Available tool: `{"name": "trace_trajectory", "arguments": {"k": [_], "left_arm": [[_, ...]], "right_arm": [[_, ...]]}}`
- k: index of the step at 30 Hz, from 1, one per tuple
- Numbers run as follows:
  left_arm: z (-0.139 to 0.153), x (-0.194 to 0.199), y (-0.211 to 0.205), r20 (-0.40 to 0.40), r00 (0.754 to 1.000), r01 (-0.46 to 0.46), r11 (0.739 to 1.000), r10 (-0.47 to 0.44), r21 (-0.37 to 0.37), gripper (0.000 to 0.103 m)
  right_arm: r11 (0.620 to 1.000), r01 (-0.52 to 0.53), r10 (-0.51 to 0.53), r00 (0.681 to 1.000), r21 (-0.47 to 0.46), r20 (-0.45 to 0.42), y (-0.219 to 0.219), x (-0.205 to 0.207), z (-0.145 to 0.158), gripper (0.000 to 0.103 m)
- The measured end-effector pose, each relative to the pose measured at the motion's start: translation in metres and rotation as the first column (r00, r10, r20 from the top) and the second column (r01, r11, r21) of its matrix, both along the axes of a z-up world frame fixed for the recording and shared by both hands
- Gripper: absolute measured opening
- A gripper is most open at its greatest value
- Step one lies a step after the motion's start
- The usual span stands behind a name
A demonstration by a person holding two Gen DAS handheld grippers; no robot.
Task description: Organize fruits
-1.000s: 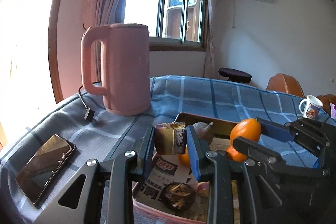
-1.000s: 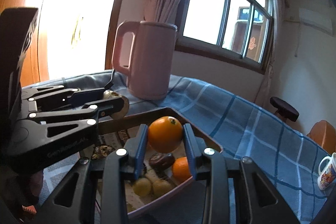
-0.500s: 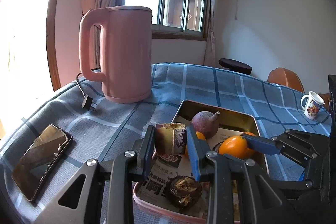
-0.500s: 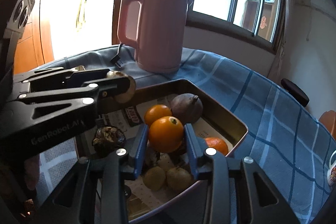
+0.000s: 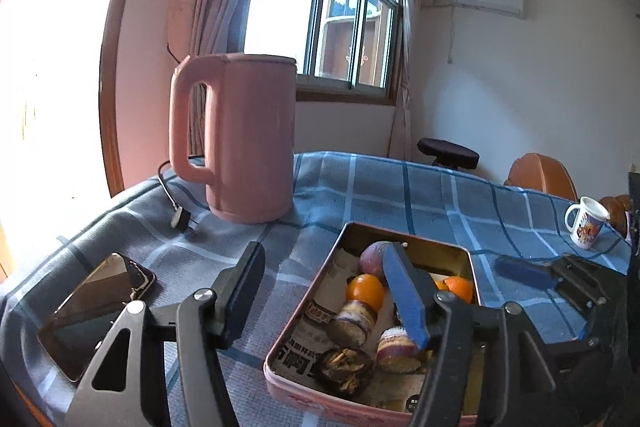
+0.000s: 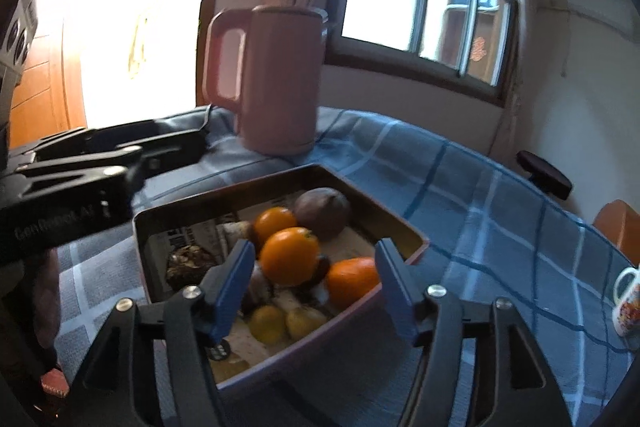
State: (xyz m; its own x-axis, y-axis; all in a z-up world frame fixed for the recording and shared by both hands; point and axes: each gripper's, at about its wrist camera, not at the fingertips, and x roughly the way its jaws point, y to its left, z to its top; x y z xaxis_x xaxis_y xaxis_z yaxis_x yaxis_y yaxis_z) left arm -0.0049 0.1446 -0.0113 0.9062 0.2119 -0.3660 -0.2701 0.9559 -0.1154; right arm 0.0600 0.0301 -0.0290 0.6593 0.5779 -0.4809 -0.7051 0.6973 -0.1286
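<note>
The table (image 5: 400,195), under a blue checked cloth, carries a tall pink kettle (image 5: 244,139) at the back and a metal tray (image 5: 312,311) lined with newspaper nearer the cameras. The left hand-held gripper (image 5: 324,291) hangs over the tray's left edge with its jaws opening and nothing between them. The right hand-held gripper (image 6: 314,281) stands over the tray's near corner, jaws also opening; an orange (image 6: 290,255) sits between its fingers, touching neither, on the heap of fruit in the tray. A phone (image 5: 96,311) lies on the cloth left of the tray. A small printed mug (image 5: 586,223) stands well apart at the right.
</note>
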Motion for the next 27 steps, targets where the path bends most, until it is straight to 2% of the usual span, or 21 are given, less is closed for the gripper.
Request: {"name": "trace_trajectory", "arguments": {"k": [4,9,19,23,27], "left_arm": [[0.003,-0.005,-0.003,0.017,1.000,-0.002,1.000,0.001,0.007,0.068],[0.006,-0.006,-0.012,0.028,1.000,0.012,1.000,-0.013,0.024,0.069],[0.009,-0.005,-0.029,0.025,0.999,0.035,0.998,-0.036,0.061,0.071],[0.009,-0.005,-0.032,0.027,0.999,0.029,0.997,-0.031,0.070,0.076],[0.011,-0.006,-0.032,0.033,0.999,0.028,0.997,-0.030,0.071,0.077]], "right_arm": [[0.997,0.066,-0.068,0.997,0.047,0.025,-0.023,-0.001,0.010,0.080],[0.987,0.125,-0.129,0.991,0.100,0.036,-0.049,-0.002,0.019,0.087],[0.974,0.169,-0.181,0.981,0.152,0.064,-0.076,-0.008,0.026,0.092],[0.970,0.182,-0.195,0.978,0.162,0.073,-0.081,-0.011,0.027,0.092],[0.967,0.190,-0.206,0.975,0.171,0.083,-0.086,-0.014,0.028,0.095]]}}
